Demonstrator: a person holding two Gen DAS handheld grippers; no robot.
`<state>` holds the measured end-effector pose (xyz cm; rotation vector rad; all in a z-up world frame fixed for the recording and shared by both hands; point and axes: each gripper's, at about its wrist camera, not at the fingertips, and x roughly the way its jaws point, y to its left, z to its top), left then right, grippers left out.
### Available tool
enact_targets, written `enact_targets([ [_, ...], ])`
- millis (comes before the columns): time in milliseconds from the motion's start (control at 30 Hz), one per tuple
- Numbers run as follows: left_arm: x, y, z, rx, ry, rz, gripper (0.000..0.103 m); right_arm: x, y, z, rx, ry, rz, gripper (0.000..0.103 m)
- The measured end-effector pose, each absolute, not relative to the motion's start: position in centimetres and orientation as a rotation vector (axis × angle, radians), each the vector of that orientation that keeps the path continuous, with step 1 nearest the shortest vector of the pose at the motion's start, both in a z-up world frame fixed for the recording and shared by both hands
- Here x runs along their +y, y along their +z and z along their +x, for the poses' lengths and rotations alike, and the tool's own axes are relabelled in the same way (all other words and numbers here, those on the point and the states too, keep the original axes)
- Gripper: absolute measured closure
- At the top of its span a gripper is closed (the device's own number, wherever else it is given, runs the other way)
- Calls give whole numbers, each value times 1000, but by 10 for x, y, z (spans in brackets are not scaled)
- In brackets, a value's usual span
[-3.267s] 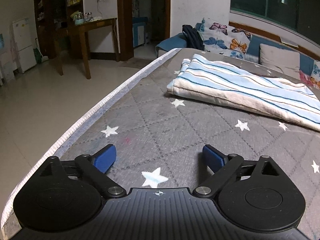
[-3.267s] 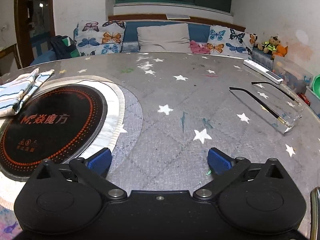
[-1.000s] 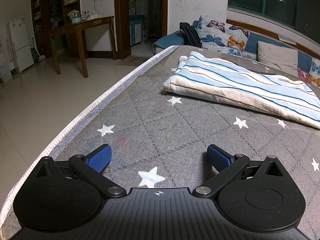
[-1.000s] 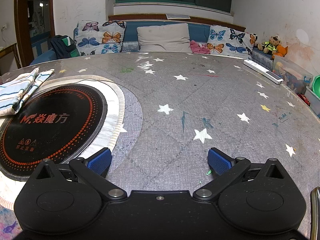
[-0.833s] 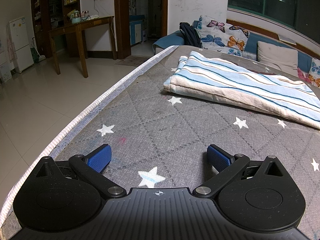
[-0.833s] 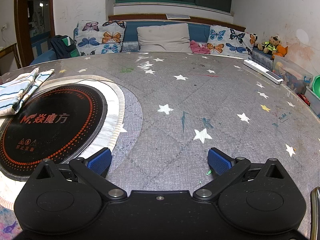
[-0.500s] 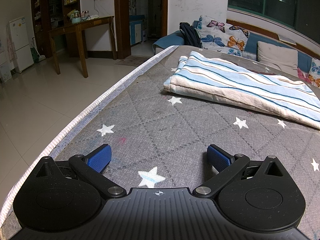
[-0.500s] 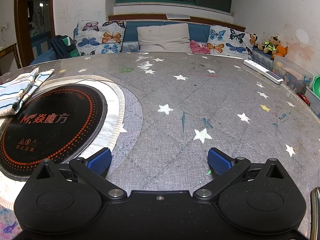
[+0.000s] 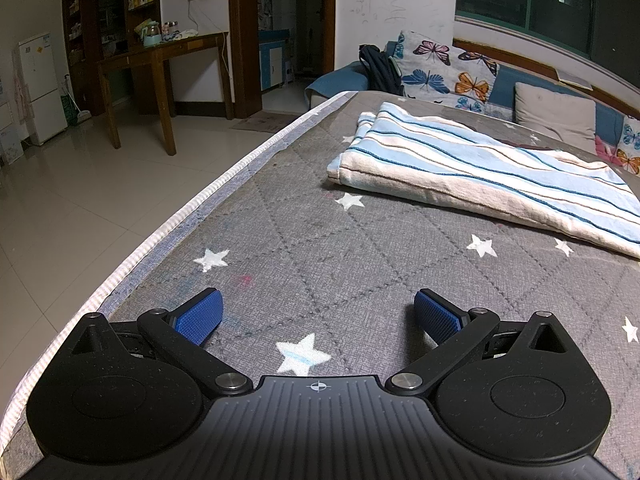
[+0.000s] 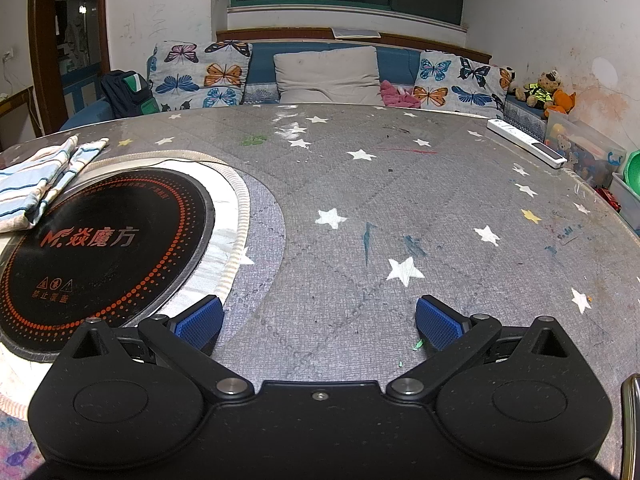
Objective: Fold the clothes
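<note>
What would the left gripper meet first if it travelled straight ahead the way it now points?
Probably the folded striped cloth, near its front corner. The open left gripper has only bare star-patterned table cover before it; depth is uncertain.

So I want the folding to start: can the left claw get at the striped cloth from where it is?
Probably yes. The left claw is open and empty, and only bare grey star-print cover lies between it and the striped cloth, which sits ahead and to its right. Nothing stands in between.
</note>
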<state>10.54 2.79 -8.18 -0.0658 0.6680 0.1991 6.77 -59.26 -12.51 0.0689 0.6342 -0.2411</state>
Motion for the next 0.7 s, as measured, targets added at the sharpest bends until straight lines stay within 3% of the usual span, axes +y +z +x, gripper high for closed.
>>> enact_targets([
  [700, 28, -82, 106, 668, 199, -66, 0, -598, -118, 63, 633, -241, 70, 0],
])
